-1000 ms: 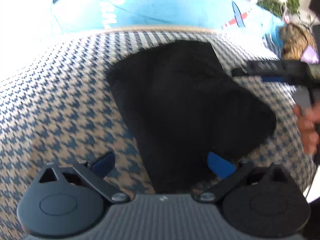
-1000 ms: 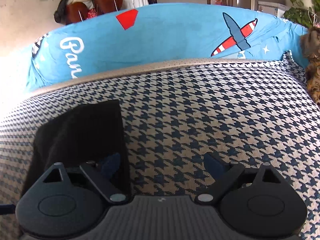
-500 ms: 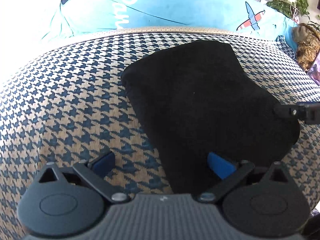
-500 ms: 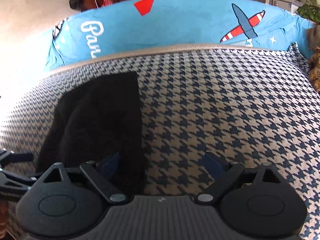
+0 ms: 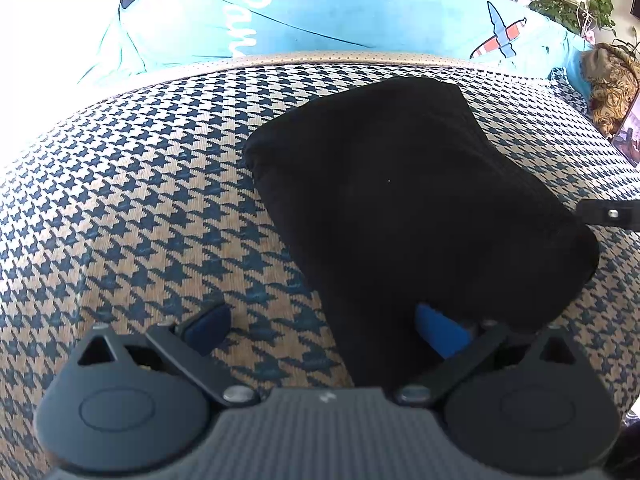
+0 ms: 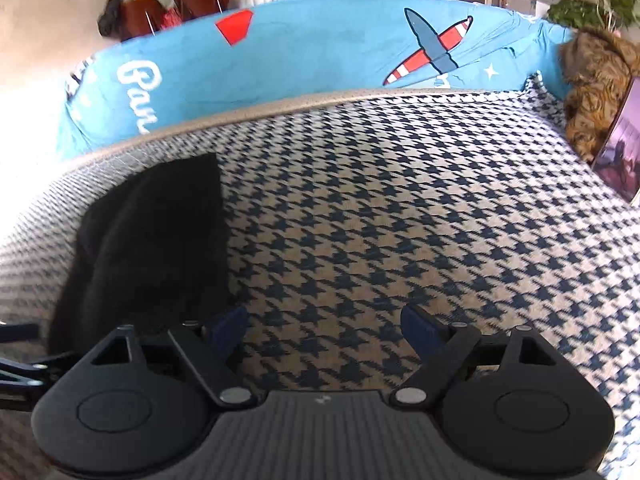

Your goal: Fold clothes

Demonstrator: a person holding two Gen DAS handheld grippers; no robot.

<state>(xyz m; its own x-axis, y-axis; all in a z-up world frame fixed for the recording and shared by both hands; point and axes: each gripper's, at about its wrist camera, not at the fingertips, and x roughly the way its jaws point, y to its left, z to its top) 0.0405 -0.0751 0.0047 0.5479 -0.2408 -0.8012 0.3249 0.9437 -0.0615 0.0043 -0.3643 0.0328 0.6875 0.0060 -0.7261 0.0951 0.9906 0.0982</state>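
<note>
1. A sofa seat point(image 5: 120, 200) covered in blue-and-beige houndstooth cloth is seen filling both views, with a bright blue cover point(image 6: 320, 52) printed with an airplane and white lettering draped along its back.
2. A folded black garment point(image 5: 420, 200) is laid flat on the seat, roughly in the middle of the left wrist view and at the left side of the right wrist view point(image 6: 148, 240).
3. A furry brown cushion point(image 6: 596, 92) is seen at the far right end of the seat, with a tablet screen point(image 6: 618, 148) propped just in front of it.
4. The left hand-held gripper point(image 5: 324, 322) is held wide open and nothing is gripped; the near end of the garment lies between its fingers, under the right finger point(image 5: 440, 332), while the left finger is over bare seat cloth.
5. The right hand-held gripper point(image 6: 324, 328) is wide apart with its jaws closing; only seat cloth is seen between them, and the garment's near right corner lies just beside its left finger point(image 6: 228, 330).
</note>
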